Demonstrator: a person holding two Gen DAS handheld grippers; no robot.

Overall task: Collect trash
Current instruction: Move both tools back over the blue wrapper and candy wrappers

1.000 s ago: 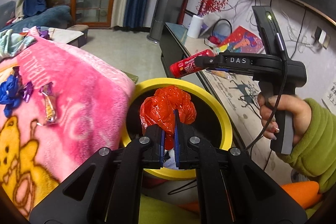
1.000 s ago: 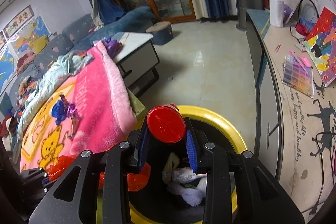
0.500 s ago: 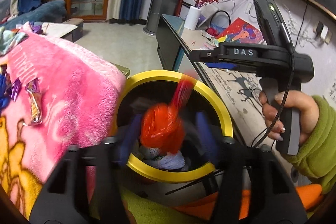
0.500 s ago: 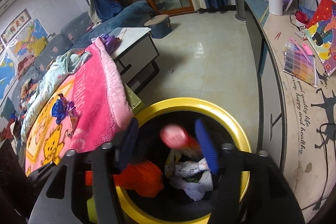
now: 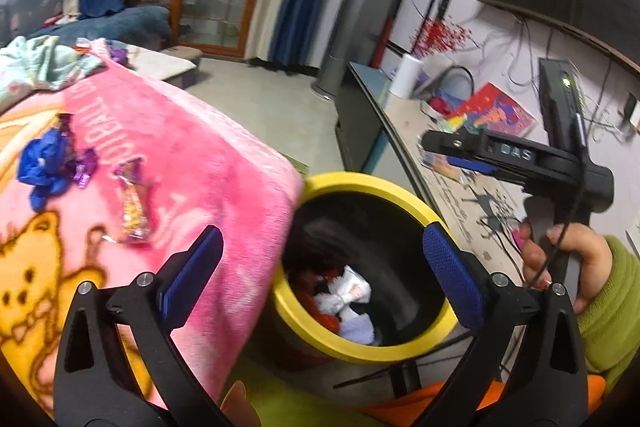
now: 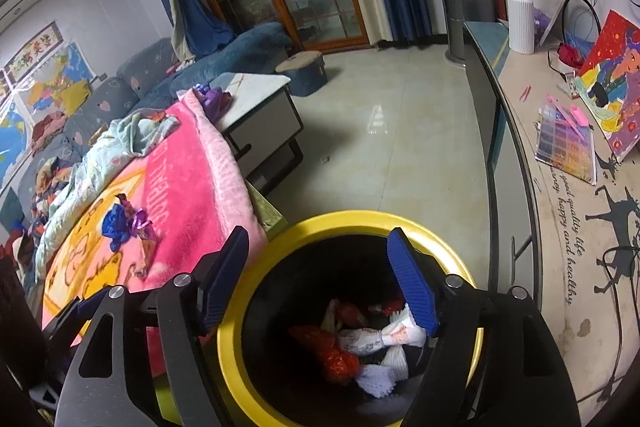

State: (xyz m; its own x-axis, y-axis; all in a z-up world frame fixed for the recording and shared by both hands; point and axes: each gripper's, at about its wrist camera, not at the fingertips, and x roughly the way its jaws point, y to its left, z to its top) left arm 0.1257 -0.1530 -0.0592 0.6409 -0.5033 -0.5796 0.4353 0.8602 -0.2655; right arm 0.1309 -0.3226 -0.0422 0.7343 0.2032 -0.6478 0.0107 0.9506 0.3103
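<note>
**Mira:** Start at the nine o'clock side. The pink blanket (image 5: 192, 163) has litter on it: a crumpled blue wrapper (image 5: 40, 167), a small purple one (image 5: 85, 169) touching it, and an orange candy wrapper (image 5: 134, 203) just beside those.

**Tom:** And the left gripper (image 5: 324, 267)?

**Mira:** Its jaws are spread wide with nothing between them. It hangs over the blanket's edge and the bin's near rim. The trouble I see is the plush: if a fingertip digs in while going for that flat candy wrapper, it may pinch fabric along with the foil and drag the blanket.

**Tom:** Which would tumble the other wrappers toward the floor.

**Mira:** Likely, since the blanket's edge drops off right beside the yellow-rimmed bin (image 5: 372, 187). Moving on to the middle: the bin holds a red plastic bag (image 6: 336, 355) and white crumpled paper (image 6: 384, 339), lying low inside.

**Tom:** The right gripper (image 6: 320, 279) sits over the bin's mouth?

**Mira:** Yes, parted and holding nothing too, pointed down into it. From the left camera it shows at three o'clock, gripped by the right hand (image 5: 560, 259) in a green sleeve.

**Tom:** Any risk there?

**Mira:** The two tools are close together. If both swing toward the blanket at once they could knock each other, or clip the rim and tip the bin.
</note>
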